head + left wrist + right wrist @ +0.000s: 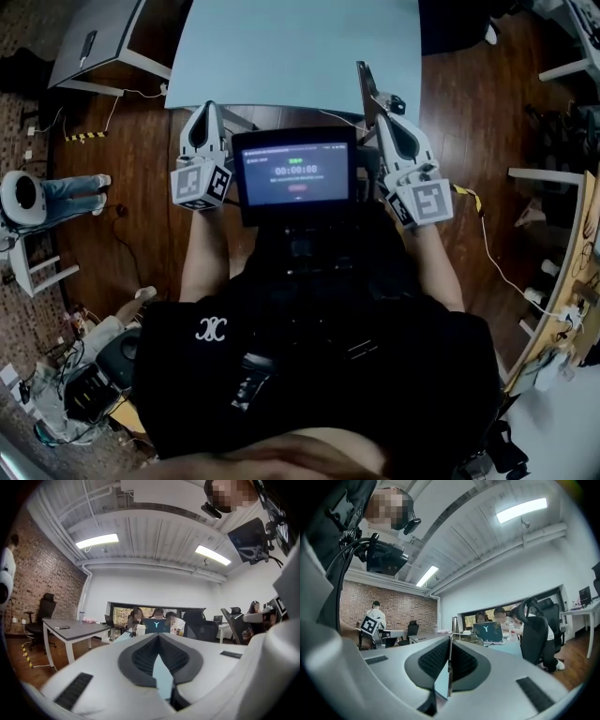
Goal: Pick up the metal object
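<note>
While you hold a gripper on each side of the black rectangular screen [295,173] at your chest, the right gripper [382,119] pinches the thin flat metal strip [366,86].
Your right gripper's dark ribbed pads [433,660] press together on the strip, which shows edge-on between them in the right gripper view. In the head view it juts forward past the fingertips, above the near edge of the pale blue rectangular table [300,47]. Your left gripper [208,107] carries nothing: its fingertips touch at the front, and only a narrow slit of the table's pale surface shows between the pads farther back. The two grippers sit well apart from each other, both pointing toward the table. Dark wooden floor [469,112] surrounds the table.
</note>
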`<state>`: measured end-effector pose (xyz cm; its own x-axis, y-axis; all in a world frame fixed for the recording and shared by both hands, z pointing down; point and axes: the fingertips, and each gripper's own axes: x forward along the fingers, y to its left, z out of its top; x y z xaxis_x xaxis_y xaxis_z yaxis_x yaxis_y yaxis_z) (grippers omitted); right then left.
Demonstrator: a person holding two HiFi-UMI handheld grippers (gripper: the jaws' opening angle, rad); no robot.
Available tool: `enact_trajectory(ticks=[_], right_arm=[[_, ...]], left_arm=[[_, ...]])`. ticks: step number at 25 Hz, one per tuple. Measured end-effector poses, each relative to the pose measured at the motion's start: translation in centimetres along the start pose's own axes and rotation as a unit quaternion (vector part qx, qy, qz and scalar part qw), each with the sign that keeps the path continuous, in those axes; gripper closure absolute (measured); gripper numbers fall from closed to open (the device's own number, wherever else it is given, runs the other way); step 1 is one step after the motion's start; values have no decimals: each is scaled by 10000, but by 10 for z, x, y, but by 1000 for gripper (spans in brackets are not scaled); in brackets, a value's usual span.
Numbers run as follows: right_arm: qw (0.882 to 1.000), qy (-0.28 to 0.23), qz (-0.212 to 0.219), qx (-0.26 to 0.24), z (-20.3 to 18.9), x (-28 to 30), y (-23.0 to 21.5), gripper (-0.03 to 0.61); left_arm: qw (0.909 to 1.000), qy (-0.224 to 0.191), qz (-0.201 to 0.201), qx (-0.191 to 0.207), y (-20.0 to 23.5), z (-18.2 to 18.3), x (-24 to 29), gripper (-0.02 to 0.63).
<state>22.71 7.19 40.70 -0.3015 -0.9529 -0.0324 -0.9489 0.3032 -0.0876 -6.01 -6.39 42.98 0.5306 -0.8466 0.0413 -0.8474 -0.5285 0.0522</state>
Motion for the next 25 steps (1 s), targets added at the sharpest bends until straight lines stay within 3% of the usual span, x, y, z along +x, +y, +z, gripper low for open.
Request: enact_trajectory(ticks=[6, 11, 17, 21, 25], right_arm=[[9997, -50, 233, 61, 3, -42, 5, 595], [9993, -173, 314, 103, 12, -49, 9, 595], [9983, -262, 508, 109, 17, -47, 28, 595], [9985, -409, 336, 120, 21, -30, 36, 595], [9987, -256, 433, 97, 14, -19, 59, 595]], left_arm=[[9999, -4, 9, 130, -49, 5, -38, 600], [9996, -107, -14, 254, -64, 20, -48, 600], [9994, -154, 48, 300, -58, 28, -58, 600], [9993, -177, -50, 330, -43, 29, -63, 600], [9993, -164, -56, 318, -20, 29, -67, 600]])
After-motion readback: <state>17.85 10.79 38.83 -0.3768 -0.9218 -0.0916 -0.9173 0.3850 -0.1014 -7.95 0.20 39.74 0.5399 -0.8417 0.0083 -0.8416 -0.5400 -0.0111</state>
